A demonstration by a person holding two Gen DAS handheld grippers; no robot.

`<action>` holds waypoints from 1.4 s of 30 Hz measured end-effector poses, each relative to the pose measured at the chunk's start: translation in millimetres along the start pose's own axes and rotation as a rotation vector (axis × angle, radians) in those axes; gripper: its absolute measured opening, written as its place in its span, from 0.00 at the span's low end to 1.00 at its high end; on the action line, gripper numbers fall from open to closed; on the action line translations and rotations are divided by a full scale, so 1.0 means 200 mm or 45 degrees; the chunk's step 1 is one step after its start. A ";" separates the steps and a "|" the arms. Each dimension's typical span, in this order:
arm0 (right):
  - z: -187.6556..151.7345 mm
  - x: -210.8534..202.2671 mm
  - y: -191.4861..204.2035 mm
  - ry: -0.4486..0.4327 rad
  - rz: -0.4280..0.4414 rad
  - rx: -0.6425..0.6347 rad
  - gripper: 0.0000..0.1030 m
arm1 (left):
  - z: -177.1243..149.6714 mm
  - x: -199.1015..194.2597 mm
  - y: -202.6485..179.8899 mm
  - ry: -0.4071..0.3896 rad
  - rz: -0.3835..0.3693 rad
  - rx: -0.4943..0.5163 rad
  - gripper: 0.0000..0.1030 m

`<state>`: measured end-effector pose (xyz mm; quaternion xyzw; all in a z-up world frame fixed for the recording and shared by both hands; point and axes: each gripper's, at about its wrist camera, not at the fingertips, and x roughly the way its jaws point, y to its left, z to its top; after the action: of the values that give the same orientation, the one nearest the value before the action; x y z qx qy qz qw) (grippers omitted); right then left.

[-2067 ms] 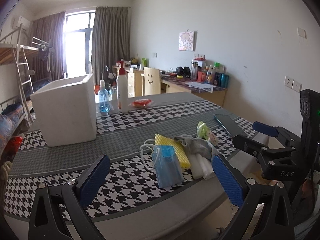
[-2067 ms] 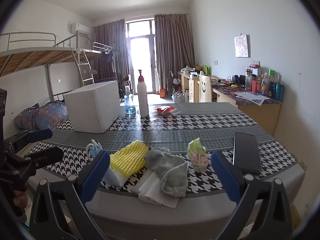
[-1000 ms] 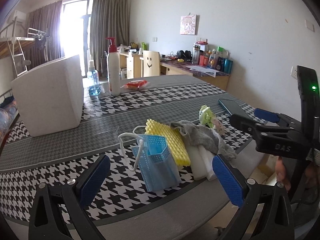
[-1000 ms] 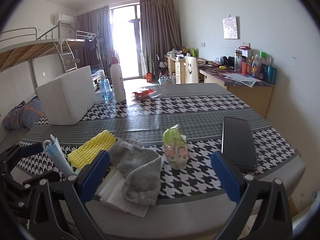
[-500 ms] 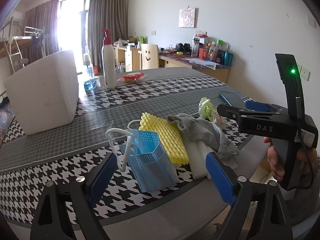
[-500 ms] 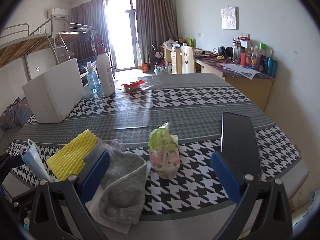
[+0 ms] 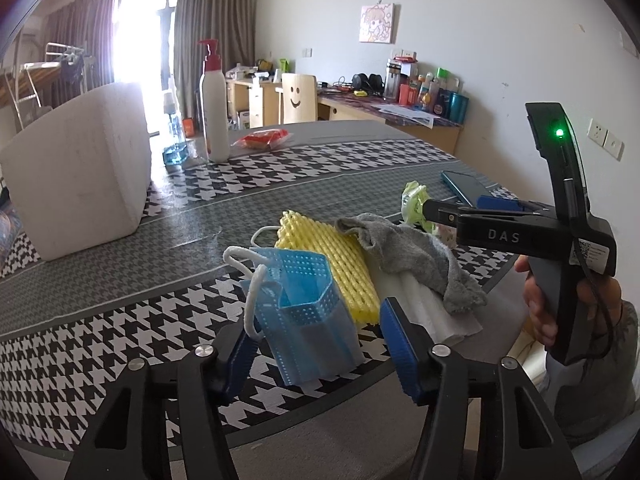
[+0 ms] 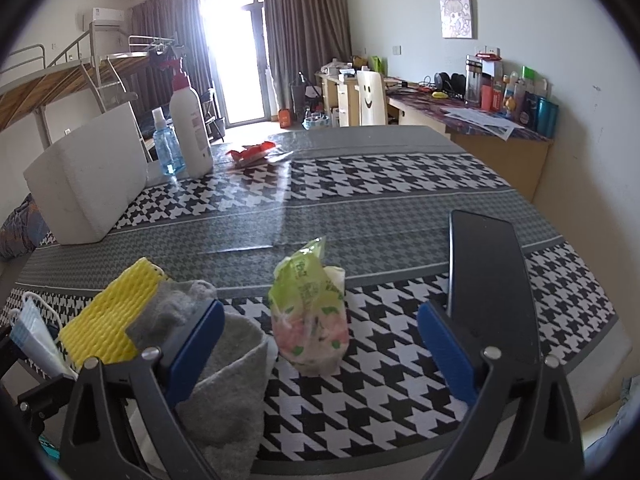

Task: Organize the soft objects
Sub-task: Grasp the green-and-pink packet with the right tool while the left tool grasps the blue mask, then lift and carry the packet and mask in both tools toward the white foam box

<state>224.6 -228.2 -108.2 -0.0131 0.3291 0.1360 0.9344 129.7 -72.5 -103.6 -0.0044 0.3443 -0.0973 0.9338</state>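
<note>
A blue face mask [image 7: 308, 312] stands crumpled on the houndstooth table between the pads of my left gripper [image 7: 316, 328]. Its jaws are closing; a gap still shows at the right pad. Behind the mask lie a yellow foam net [image 7: 332, 264], a grey cloth [image 7: 412, 256] and white tissue [image 7: 424, 308]. My right gripper [image 8: 320, 340] is open wide, with a green and pink tissue packet [image 8: 308, 320] standing between its pads, untouched. Its left finger hangs over the grey cloth [image 8: 224, 360]. The left wrist view shows the right gripper [image 7: 460, 206] held by a hand.
A dark phone [image 8: 488, 272] lies beside the right pad. A white foam box [image 7: 80, 184] stands at the far left, with a pump bottle [image 7: 214, 108], a blue spray bottle [image 8: 166, 148] and a red packet [image 7: 264, 138] behind it. The table's near edge [image 7: 320, 424] curves below the grippers.
The left jaws have narrowed around the blue mask, which now bunches up more. The right gripper has come forward and lower, bringing the tissue packet between its pads.
</note>
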 end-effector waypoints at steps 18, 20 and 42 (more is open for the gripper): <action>0.01 0.16 -0.03 0.146 0.000 0.002 0.68 | 0.01 0.05 -0.03 0.046 -0.012 0.042 0.27; 0.01 0.16 -0.03 0.145 0.005 0.003 0.65 | 0.01 0.05 -0.03 0.042 -0.020 0.046 0.25; 0.00 0.14 0.01 0.125 -0.033 -0.032 0.35 | -0.02 -0.06 -0.03 -0.016 -0.080 0.074 0.15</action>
<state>245.7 -219.6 -124.9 -0.0358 0.3726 0.1273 0.9185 117.9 -76.0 -98.8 0.0114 0.3353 -0.1367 0.9321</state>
